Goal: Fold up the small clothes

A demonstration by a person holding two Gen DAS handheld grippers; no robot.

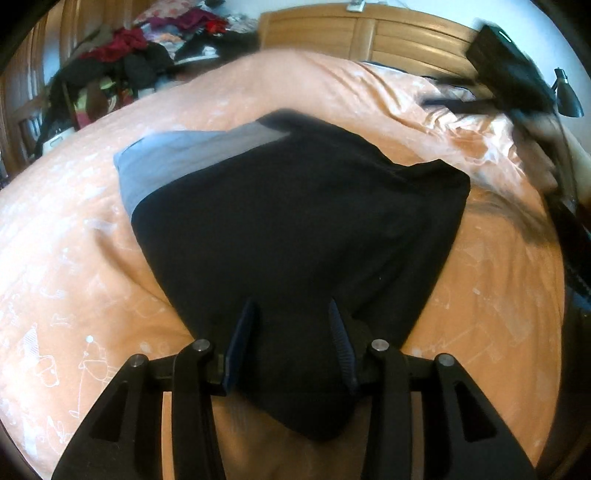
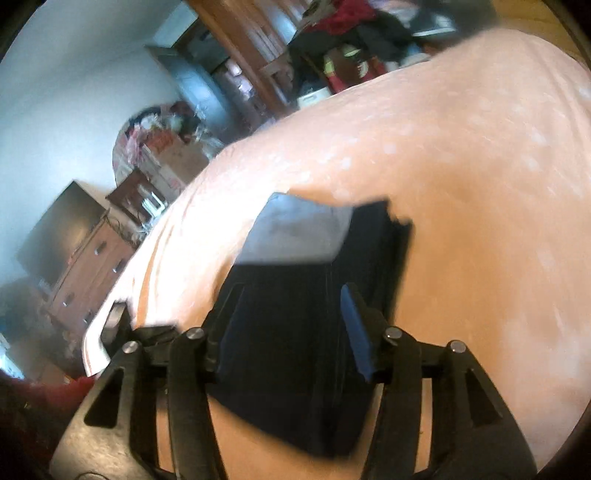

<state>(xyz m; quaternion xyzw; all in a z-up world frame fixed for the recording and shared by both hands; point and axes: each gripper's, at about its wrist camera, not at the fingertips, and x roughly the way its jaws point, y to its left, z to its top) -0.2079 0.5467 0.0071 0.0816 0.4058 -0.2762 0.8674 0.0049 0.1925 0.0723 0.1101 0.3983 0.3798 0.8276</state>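
Observation:
A black garment (image 1: 295, 206) with a grey band (image 1: 177, 155) lies flattened on the orange bedspread (image 1: 74, 258). My left gripper (image 1: 291, 302) is open low over its near corner, with the cloth running between the blue pads (image 1: 240, 343) and nothing pinched. In the right wrist view the same garment (image 2: 369, 240) shows its grey band (image 2: 295, 229) at the far end. My right gripper (image 2: 291, 290) is open over it, and that view is blurred. The right gripper's housing (image 1: 506, 70) appears smeared at the upper right of the left wrist view, raised above the bed.
A heap of mixed clothes (image 1: 122, 55) sits beyond the bed at the back left. A wooden headboard (image 1: 369, 33) runs along the far side, with a black lamp (image 1: 569, 96) at the right. A wooden dresser (image 2: 92, 266) with a dark screen (image 2: 59, 236) stands past the bed's edge.

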